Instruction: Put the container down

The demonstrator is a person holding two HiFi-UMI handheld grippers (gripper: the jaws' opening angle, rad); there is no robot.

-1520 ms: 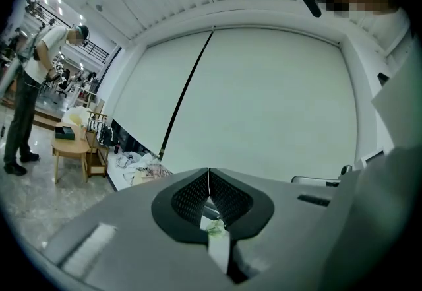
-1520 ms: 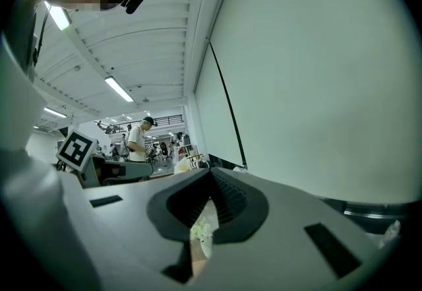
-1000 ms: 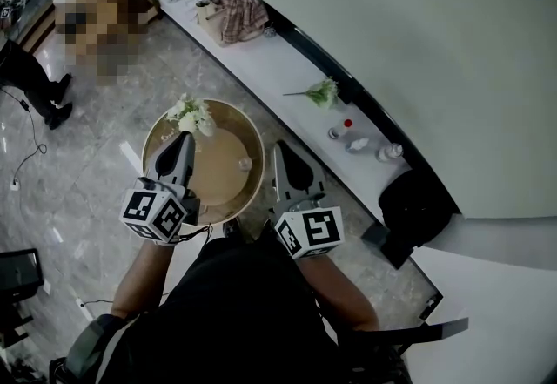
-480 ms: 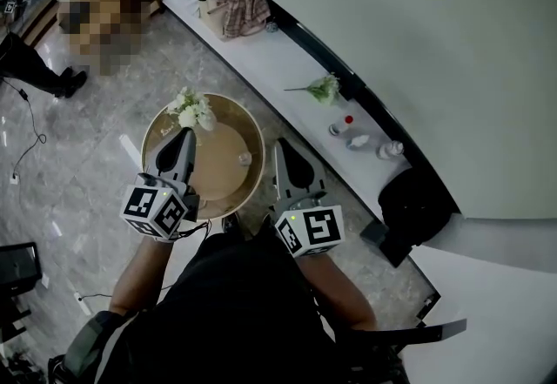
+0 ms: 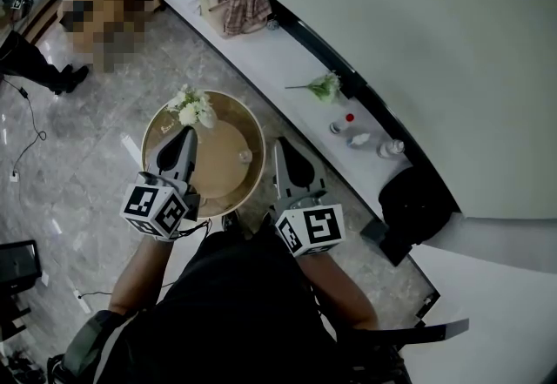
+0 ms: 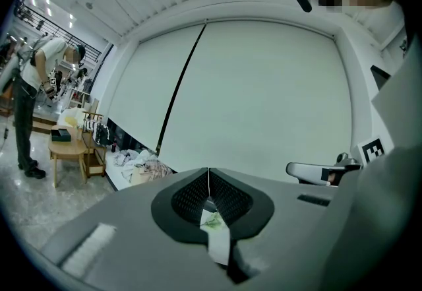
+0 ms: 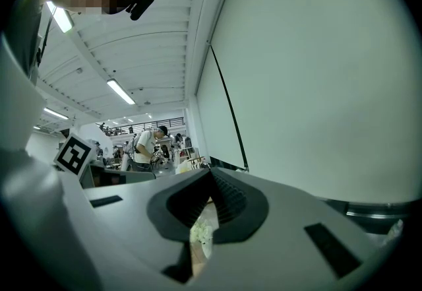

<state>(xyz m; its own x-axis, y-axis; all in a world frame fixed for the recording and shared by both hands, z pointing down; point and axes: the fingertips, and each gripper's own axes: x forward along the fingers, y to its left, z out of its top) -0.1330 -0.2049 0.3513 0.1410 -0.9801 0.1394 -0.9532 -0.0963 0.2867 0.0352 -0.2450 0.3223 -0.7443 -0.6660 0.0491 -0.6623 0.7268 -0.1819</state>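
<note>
A small clear glass container stands on the round wooden table, right of centre. A bunch of white flowers sits at the table's far left rim. My left gripper hangs over the table's left part, shut and empty, its tips just below the flowers. In the left gripper view its jaws meet at the tips. My right gripper is just off the table's right rim, to the right of the container and apart from it. Its jaws are shut with nothing between them.
A long white counter runs along the wall beyond the table. It carries a green sprig, small bottles and a heap of cloth. A black object stands at the right. The floor is grey marble, and a person stands at the far left.
</note>
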